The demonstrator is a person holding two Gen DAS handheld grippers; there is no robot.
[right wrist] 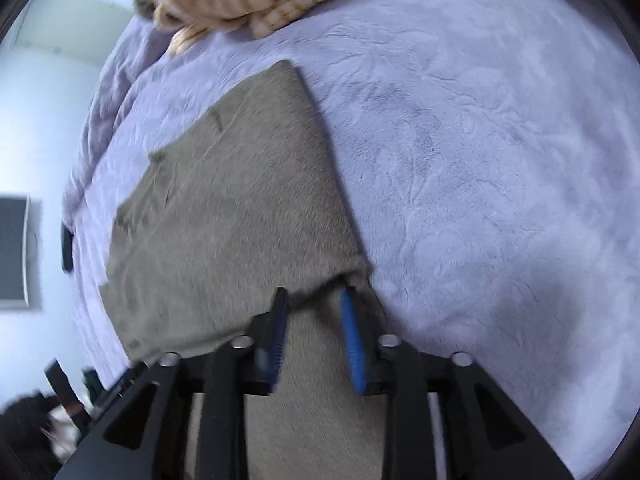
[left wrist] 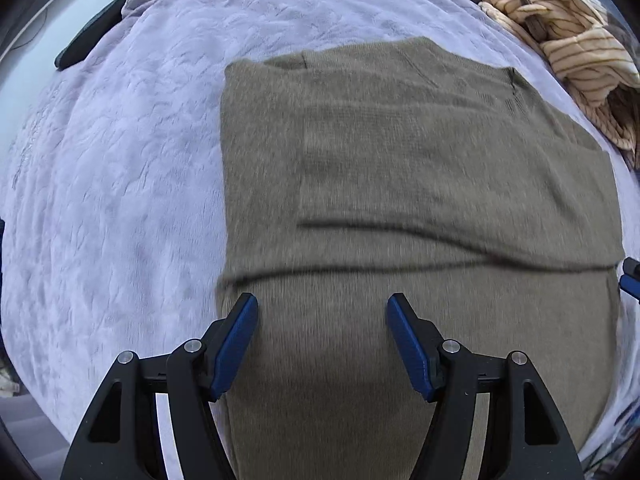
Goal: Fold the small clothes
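Currently olive-brown knit sweater [left wrist: 400, 168] lies partly folded on lavender plush blanket [left wrist: 120, 180]. Left gripper [left wrist: 322, 312] hovers over its near part, jaws wide, holding nothing. Right gripper [right wrist: 314, 300], jaws part-open, straddles the sweater's folded edge. Cream striped garment [left wrist: 560, 40] heaped beyond.

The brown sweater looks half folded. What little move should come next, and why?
Probably lower the left tool onto the brown sweater and pinch its near edge. That tool is open above the cloth and holds nothing, while the right tool already has fabric between its fingers, so both could then lift the edge together over the purple blanket.
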